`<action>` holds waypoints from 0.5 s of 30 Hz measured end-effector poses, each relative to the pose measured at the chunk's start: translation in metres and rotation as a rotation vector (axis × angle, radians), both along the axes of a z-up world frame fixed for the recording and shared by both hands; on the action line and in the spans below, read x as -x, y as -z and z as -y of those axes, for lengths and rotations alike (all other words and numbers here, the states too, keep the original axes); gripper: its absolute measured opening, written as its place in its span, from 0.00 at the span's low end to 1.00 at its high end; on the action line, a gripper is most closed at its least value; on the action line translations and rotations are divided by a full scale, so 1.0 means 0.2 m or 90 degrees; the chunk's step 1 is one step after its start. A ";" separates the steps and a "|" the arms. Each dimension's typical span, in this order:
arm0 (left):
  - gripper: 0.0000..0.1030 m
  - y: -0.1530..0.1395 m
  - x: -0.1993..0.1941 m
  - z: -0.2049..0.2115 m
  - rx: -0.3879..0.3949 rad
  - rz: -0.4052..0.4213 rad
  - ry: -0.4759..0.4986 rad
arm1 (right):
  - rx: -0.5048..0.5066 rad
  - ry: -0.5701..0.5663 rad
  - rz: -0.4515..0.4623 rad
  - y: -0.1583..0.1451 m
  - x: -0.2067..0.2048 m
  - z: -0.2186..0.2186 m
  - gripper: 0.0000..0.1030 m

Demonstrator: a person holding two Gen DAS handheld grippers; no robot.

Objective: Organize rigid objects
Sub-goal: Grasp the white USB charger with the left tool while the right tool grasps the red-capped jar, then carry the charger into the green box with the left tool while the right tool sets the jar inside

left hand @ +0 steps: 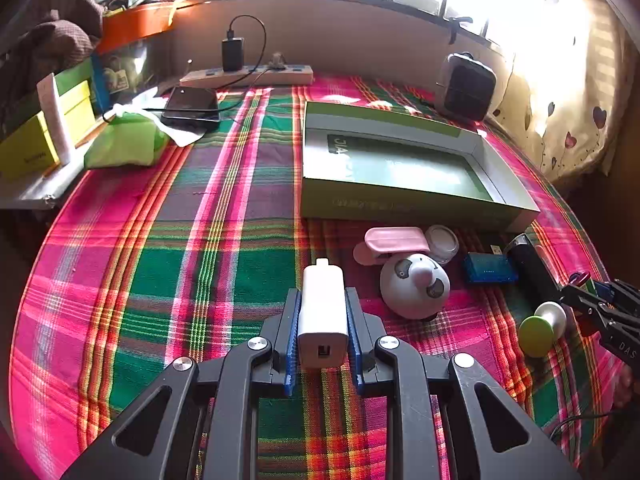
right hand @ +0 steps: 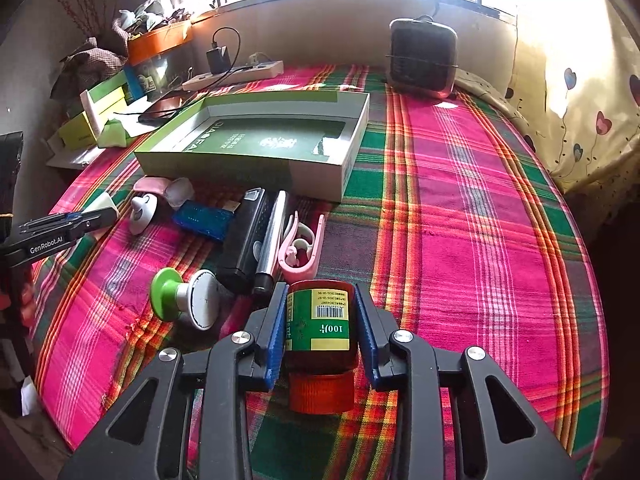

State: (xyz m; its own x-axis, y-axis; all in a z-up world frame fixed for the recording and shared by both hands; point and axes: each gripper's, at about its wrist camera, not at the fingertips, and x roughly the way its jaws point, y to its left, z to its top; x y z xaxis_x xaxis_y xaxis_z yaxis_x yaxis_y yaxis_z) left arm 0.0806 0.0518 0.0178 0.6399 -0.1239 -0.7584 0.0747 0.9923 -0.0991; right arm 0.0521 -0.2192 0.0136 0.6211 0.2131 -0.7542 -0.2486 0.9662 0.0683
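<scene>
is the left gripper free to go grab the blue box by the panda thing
Probably not yet: the left gripper is shut on the white charger. The path to the blue box looks open otherwise.

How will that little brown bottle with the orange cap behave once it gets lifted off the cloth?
The brown bottle looks rigid, so it probably won't deform between the right gripper's blue pads. It lies on its side and is round, so it would likely roll if released. Its glossy green label may be a bit slippery.
</scene>
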 end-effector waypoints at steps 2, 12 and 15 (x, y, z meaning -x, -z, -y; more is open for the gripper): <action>0.19 -0.02 0.00 -0.01 0.004 0.003 0.003 | 0.000 0.000 0.001 -0.02 -0.01 -0.01 0.32; 0.19 -0.16 -0.07 -0.02 0.007 0.037 0.012 | -0.002 -0.008 0.028 -0.17 -0.12 -0.04 0.32; 0.19 -0.19 -0.13 -0.02 0.016 0.042 0.016 | -0.002 -0.013 0.029 -0.20 -0.18 -0.06 0.32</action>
State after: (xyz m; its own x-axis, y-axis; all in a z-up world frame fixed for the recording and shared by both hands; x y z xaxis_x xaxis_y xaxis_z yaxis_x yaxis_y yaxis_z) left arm 0.1063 0.0562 0.0555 0.6852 -0.1583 -0.7109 0.1062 0.9874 -0.1174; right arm 0.0881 -0.2081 0.0533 0.6498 0.2285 -0.7249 -0.2716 0.9606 0.0594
